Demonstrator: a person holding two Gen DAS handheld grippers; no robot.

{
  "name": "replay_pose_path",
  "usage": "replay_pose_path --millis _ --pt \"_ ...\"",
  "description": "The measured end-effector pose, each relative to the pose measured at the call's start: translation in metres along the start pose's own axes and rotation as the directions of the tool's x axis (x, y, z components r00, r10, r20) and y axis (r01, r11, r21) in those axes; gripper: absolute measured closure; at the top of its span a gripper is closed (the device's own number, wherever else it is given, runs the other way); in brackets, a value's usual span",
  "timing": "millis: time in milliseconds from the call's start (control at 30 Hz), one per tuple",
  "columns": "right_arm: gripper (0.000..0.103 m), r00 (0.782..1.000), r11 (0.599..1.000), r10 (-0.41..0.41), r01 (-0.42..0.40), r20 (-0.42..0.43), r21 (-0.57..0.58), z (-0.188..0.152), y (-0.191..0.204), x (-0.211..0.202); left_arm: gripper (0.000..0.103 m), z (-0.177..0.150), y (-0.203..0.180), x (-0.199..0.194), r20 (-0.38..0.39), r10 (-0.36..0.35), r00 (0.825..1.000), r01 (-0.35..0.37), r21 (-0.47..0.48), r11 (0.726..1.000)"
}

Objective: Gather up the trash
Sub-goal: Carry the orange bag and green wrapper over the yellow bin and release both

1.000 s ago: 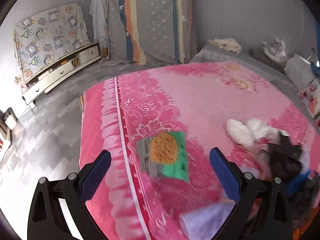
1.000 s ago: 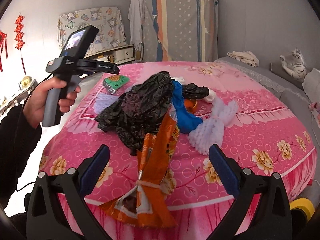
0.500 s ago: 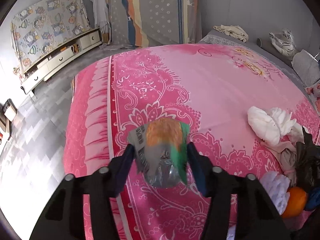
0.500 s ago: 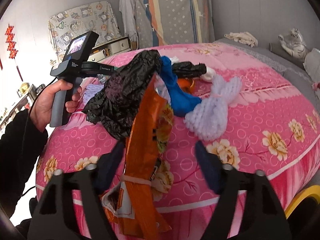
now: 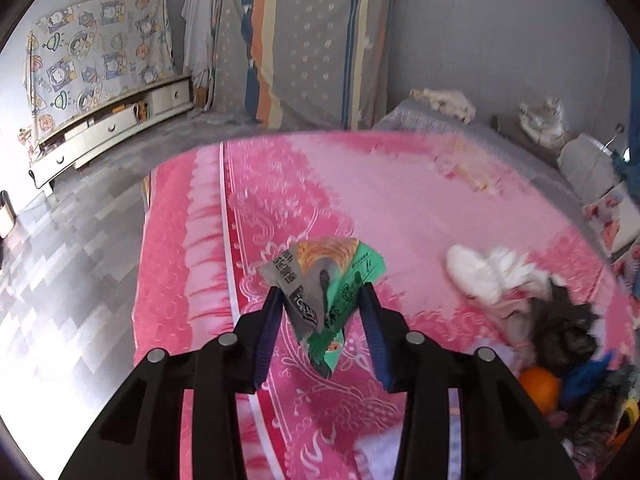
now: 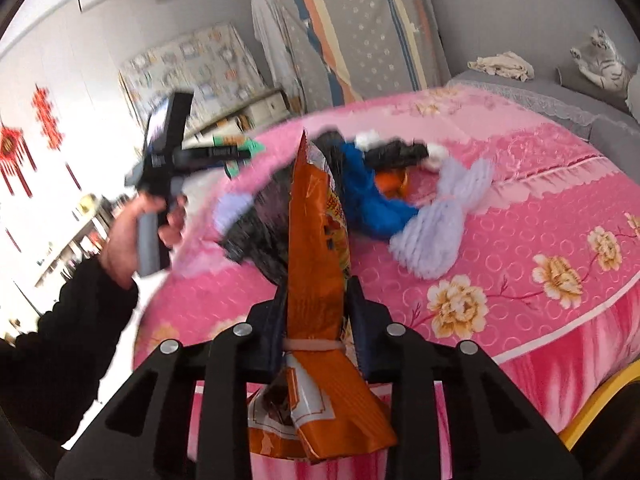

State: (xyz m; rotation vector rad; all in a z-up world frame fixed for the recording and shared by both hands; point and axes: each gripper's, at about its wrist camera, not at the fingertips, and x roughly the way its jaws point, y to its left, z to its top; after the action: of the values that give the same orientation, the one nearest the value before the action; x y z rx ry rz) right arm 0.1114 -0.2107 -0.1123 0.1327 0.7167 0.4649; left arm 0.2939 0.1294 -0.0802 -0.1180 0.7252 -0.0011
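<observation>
Both wrappers have left the bed since a second ago. The green packet (image 5: 324,300) hangs between the closing left tongs (image 5: 322,320), its long axis dangling downward; the orange bag (image 6: 320,300) stands upright, pinched by the closing right tongs (image 6: 318,316). The remaining trash pile (image 6: 384,200) lies mid-bed, ahead of the right tongs — nearer that hand. Pink bed (image 5: 400,208); grey walls behind.

Motion smear and cropped edges hide plenty here.

The trash pile (image 5: 568,332) at the left wrist view's right side smears into dark and blue shapes, cut by the frame's rim. In the right wrist view the hand (image 6: 132,236) and its black handle blur, and the orange bag (image 6: 316,264) covers the black bag (image 6: 256,232) behind it. The orange bag's bottom end is hidden behind the gripper's frame. Print on the green wrapper (image 5: 332,284) stays unreadable.
</observation>
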Motion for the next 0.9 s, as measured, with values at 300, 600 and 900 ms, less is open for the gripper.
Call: replay_pose_path --millis 300,600,900 --pt "0.076 0.999 0.999 0.019 -0.02 0.036 0.042 -0.002 -0.005 -0.041 0.065 -0.018 -0.027 -0.083 0.13 -0.133 0.983 0.129 0.04 0.991" --pt "0.076 0.978 0.991 -0.107 0.09 0.179 0.099 -0.006 -0.025 -0.109 0.065 -0.053 -0.11 -0.138 0.135 -0.378 0.916 0.351 0.188 0.917" --pt "0.076 0.816 0.891 -0.452 0.399 0.361 0.216 -0.026 -0.044 -0.182 0.065 -0.085 -0.21 -0.162 0.029 -0.549 0.835 0.5 0.379 0.779"
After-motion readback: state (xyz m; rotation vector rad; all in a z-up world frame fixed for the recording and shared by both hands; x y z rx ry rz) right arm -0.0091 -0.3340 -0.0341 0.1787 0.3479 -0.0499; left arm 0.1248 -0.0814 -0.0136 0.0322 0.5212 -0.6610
